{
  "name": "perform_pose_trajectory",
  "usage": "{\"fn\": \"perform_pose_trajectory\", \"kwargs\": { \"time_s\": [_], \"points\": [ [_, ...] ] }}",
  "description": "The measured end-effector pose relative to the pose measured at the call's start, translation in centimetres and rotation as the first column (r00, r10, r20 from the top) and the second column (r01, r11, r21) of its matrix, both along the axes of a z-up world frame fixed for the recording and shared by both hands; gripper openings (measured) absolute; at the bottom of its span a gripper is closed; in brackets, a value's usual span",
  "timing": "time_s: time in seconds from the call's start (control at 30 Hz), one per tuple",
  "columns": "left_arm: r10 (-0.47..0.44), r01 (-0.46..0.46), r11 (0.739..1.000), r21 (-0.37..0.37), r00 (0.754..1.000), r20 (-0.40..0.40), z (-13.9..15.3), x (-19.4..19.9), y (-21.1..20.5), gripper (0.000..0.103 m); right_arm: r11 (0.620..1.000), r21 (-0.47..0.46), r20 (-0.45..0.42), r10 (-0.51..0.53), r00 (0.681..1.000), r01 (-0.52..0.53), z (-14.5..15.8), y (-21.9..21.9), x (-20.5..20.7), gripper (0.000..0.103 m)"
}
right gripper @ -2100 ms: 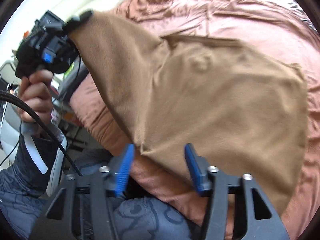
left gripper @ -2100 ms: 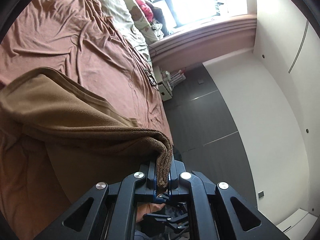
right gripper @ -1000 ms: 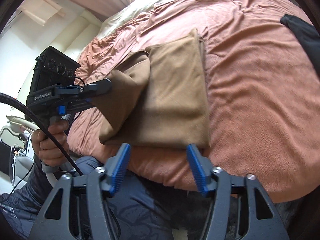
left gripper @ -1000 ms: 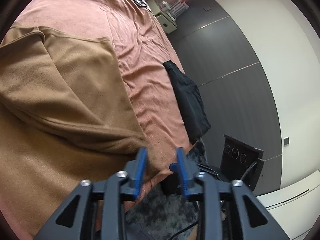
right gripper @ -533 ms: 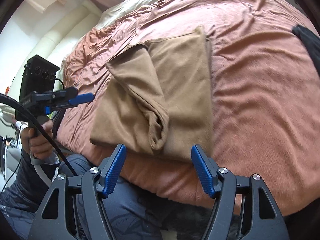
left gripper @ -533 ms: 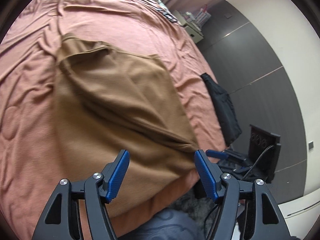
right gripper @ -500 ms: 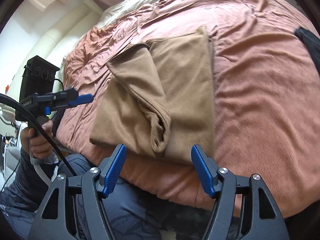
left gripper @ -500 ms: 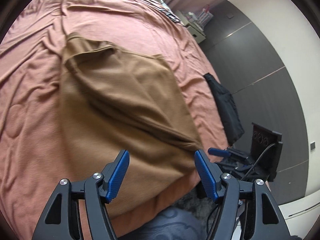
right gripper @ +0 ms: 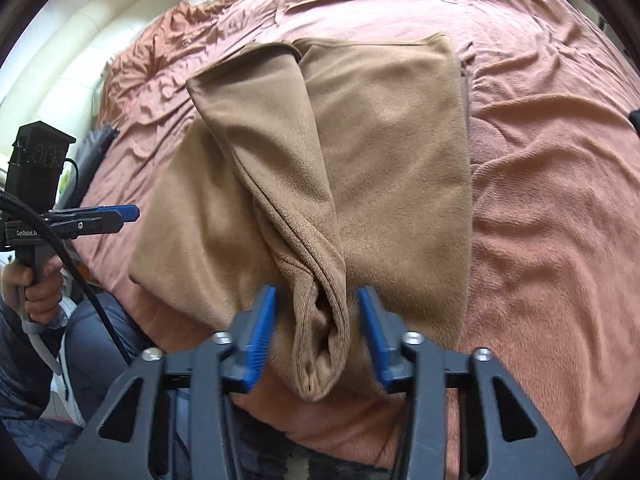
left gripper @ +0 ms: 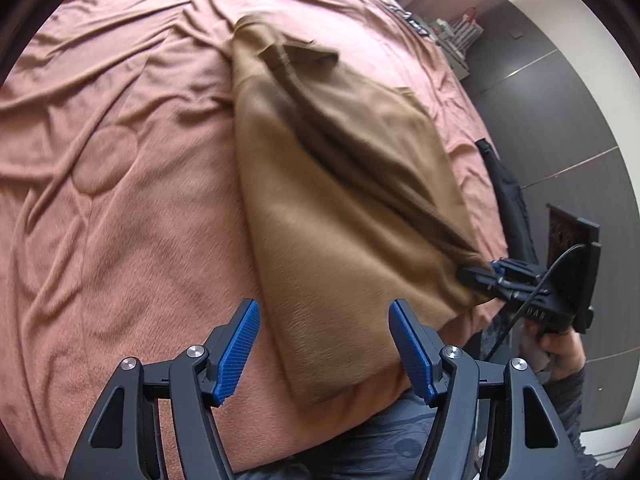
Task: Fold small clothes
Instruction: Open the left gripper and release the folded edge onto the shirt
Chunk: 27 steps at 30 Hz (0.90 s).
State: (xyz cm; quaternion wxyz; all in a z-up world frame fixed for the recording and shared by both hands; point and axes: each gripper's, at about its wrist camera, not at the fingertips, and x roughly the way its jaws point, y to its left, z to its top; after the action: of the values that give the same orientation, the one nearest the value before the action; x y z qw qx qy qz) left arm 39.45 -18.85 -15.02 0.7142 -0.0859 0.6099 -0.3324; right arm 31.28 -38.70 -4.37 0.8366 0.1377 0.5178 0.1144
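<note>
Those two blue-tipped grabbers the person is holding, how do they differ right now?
The right gripper has its jaws around the brown garment's sleeve cuff, open. The left gripper hangs above the garment's near edge, jaws wide, gripping nothing. The right is low at the cloth; the left is clear of it. Both are open.

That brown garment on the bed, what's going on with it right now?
A person holding a gripper in each hand is folding the brown garment on a pink bedspread. One sleeve already lies folded across the body. The right gripper is open with its fingers on either side of the sleeve cuff at the near edge, not yet closed on it. The left gripper is also open and holds nothing, positioned over the garment's near corner.
</note>
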Motion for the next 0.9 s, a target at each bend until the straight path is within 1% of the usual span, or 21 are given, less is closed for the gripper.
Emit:
{"fn": "perform_pose_trajectory", "kwargs": {
  "time_s": [0.07,0.13,0.23,0.27,0.33,0.4,0.57,0.77,0.9],
  "points": [
    [0.008,-0.008,1.000,0.008,1.000,-0.013,-0.7,-0.1,0.1,0.065,1.000,-0.009,0.018,-0.011,1.000,0.012,0.3,0.0,0.2,0.009],
    [0.010,-0.010,1.000,0.011,1.000,-0.026,-1.2,-0.3,0.1,0.063,1.000,0.010,0.043,-0.023,0.999,0.023,0.7,-0.4,0.0,0.008],
    [0.004,-0.004,1.000,0.023,1.000,-0.024,-1.6,-0.4,-0.2,0.062,0.999,0.033,0.079,-0.030,0.996,0.027,1.4,-1.1,-0.9,0.006],
    [0.003,-0.002,1.000,0.028,1.000,-0.024,-1.7,-0.5,-0.4,0.060,0.999,0.037,0.087,-0.035,0.996,0.032,1.5,-1.3,-1.2,0.006],
    [0.002,-0.001,0.999,0.034,1.000,-0.029,-1.9,-0.4,-0.6,0.057,0.998,0.046,0.103,-0.054,0.993,0.050,1.6,-2.0,-1.8,0.005],
    [-0.002,0.003,0.999,0.033,1.000,-0.025,-2.0,-0.4,-0.9,0.057,0.995,0.064,0.111,-0.081,0.991,0.074,1.6,-2.9,-2.3,0.005],
    [-0.011,0.012,0.999,0.041,1.000,-0.014,-2.1,-0.6,-2.1,0.056,0.982,0.155,0.103,-0.124,0.987,0.107,0.9,-5.2,-3.5,0.005],
    [-0.015,0.015,0.998,0.055,1.000,-0.005,-2.6,-0.6,-3.2,0.053,0.955,0.257,0.050,-0.165,0.985,0.147,-1.5,-7.3,-4.0,0.005],
    [-0.023,0.023,0.997,0.078,1.000,0.004,-3.0,-0.6,-4.0,0.051,0.939,0.298,0.030,-0.191,0.981,0.174,-2.4,-8.6,-4.2,0.005]
  ]
}}
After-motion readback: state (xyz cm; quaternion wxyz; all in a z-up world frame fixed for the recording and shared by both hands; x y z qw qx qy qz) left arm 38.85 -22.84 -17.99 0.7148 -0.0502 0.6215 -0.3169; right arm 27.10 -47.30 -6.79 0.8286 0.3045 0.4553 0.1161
